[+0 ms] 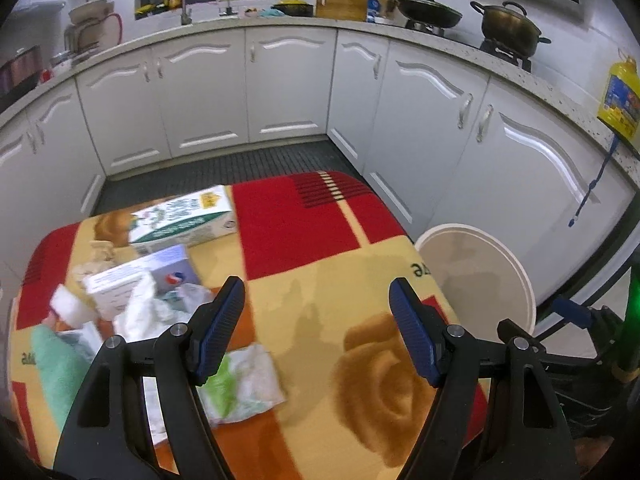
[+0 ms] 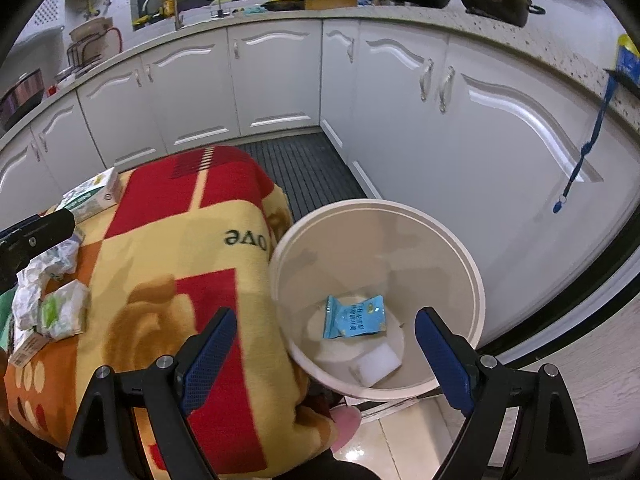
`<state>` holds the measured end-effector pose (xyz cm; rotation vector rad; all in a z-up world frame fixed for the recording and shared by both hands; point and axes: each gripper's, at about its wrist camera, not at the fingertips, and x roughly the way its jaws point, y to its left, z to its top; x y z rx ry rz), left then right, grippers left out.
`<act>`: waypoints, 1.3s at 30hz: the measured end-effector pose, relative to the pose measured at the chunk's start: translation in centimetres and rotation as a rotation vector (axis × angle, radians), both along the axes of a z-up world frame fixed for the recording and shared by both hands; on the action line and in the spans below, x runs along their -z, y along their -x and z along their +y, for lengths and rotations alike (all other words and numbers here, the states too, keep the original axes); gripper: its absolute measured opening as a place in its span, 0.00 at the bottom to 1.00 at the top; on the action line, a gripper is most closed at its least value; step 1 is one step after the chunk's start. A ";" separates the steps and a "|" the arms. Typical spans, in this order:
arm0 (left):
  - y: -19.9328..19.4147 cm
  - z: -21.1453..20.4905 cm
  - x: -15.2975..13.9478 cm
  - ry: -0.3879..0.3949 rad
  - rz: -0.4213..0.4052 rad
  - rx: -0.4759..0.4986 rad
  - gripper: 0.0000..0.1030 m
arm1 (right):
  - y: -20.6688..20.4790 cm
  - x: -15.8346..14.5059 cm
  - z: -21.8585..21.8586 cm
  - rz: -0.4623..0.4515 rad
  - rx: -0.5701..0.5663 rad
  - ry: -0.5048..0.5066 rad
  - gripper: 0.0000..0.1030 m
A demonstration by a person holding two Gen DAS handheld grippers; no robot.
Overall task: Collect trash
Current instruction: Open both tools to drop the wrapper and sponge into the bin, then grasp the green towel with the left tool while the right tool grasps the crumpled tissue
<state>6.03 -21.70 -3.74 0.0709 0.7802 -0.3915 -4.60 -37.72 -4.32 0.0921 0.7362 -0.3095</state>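
Trash pile: crumpled wrappers [image 1: 244, 380], white tissue [image 1: 140, 312] and two cartons [image 1: 188, 216] are lying on the left part of the blanket [image 1: 304, 280].
Bin: a white round bin [image 2: 378, 216] is standing just beside the blanket's right edge, holding a blue packet [image 2: 354, 317] and a white block [image 2: 380, 364].
Left gripper [image 1: 320, 320]: hovering over the blanket near the wrappers, jaws spread wide, gripping nothing.
Right gripper [image 2: 326, 354]: hanging above the bin's near rim, jaws apart, empty.
Surroundings: white cabinets [image 2: 276, 76] are lining the far side.

Left gripper [image 1: 318, 320] fingers wide apart, empty, above blanket [image 1: 312, 296]; blurry wrappers [image 1: 240, 380] nr left.
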 end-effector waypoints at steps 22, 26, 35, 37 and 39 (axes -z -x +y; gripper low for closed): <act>2.5 10.8 -0.1 0.009 0.038 -0.099 0.72 | -1.6 -1.3 8.8 -0.013 -0.194 -0.006 0.86; 3.0 14.8 0.3 0.037 0.079 -0.130 0.72 | -2.1 -1.2 10.7 -0.011 -0.253 -0.038 0.86; 3.0 22.5 1.6 0.108 0.147 -0.207 0.72 | -4.4 -0.8 15.7 0.014 -0.405 -0.112 0.86; 2.6 23.2 2.2 0.126 0.172 -0.219 0.72 | -5.1 -0.7 16.8 0.025 -0.441 -0.141 0.86; 2.1 23.4 2.9 0.144 0.198 -0.226 0.72 | -5.8 -0.6 18.0 0.034 -0.476 -0.164 0.86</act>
